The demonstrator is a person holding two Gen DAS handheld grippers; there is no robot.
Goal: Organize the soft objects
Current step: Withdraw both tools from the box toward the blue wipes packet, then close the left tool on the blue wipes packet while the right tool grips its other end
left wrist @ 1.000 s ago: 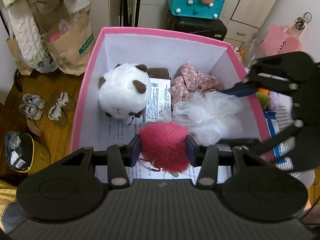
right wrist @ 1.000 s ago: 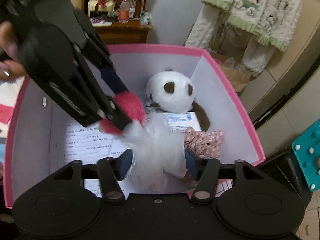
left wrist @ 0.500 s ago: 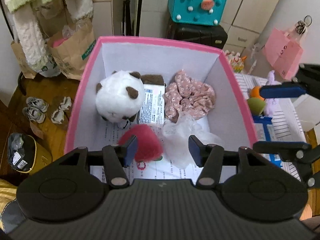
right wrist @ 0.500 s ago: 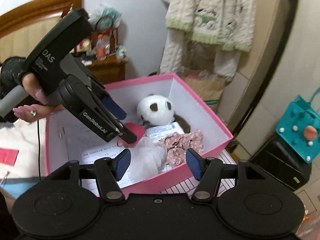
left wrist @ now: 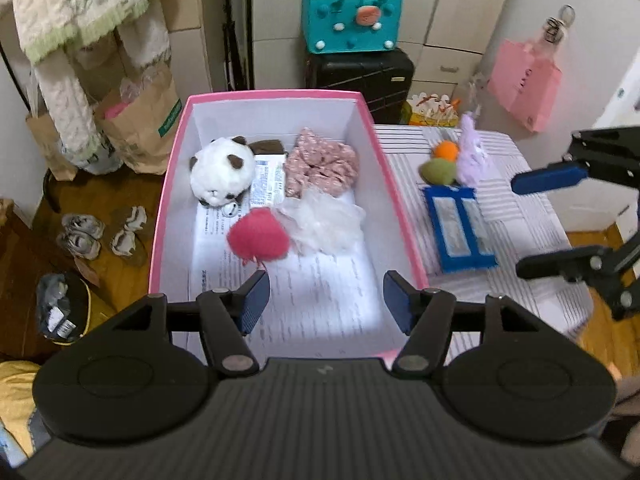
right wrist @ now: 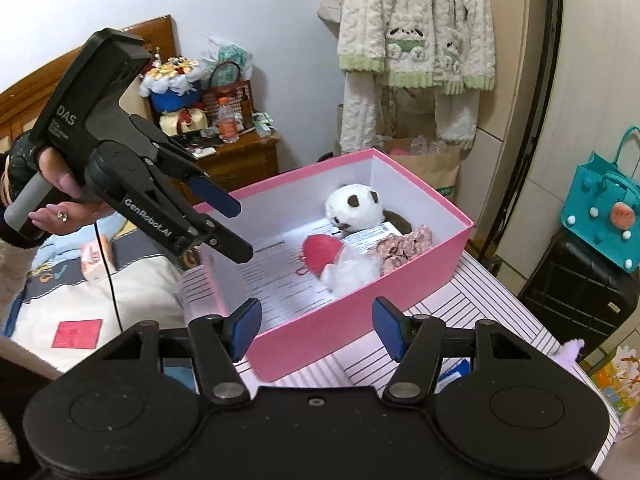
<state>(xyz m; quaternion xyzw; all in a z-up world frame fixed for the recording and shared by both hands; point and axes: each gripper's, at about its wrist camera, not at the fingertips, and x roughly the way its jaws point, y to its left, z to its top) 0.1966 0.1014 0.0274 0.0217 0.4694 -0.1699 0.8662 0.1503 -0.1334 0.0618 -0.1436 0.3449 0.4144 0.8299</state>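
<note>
A pink box [left wrist: 400, 200] [right wrist: 360, 320] holds a white panda plush [left wrist: 222, 170] [right wrist: 352, 208], a red fluffy ball [left wrist: 259, 238] [right wrist: 320, 250], a white mesh puff [left wrist: 324, 222] [right wrist: 352, 274] and a pink floral scrunchie [left wrist: 322, 166] [right wrist: 404, 246]. My left gripper [left wrist: 326, 304] [right wrist: 230, 226] is open and empty above the box's near end. My right gripper [right wrist: 316, 330] [left wrist: 548, 224] is open and empty, outside the box over the striped table. On the table lie an orange ball [left wrist: 446, 150], a green ball [left wrist: 438, 171], a lilac plush [left wrist: 474, 156] and a blue pouch [left wrist: 460, 228].
The striped table [left wrist: 520, 240] stands right of the box. A black suitcase [left wrist: 360, 76] with a teal bag [left wrist: 352, 18] stands behind. Paper bags [left wrist: 140, 124] and shoes [left wrist: 100, 232] sit on the floor at left. A wooden nightstand [right wrist: 240, 160] stands beyond the box.
Both grippers opened, dropped the red ball and the white puff into the box, and drew back up and away. The right gripper moved out over the table.
</note>
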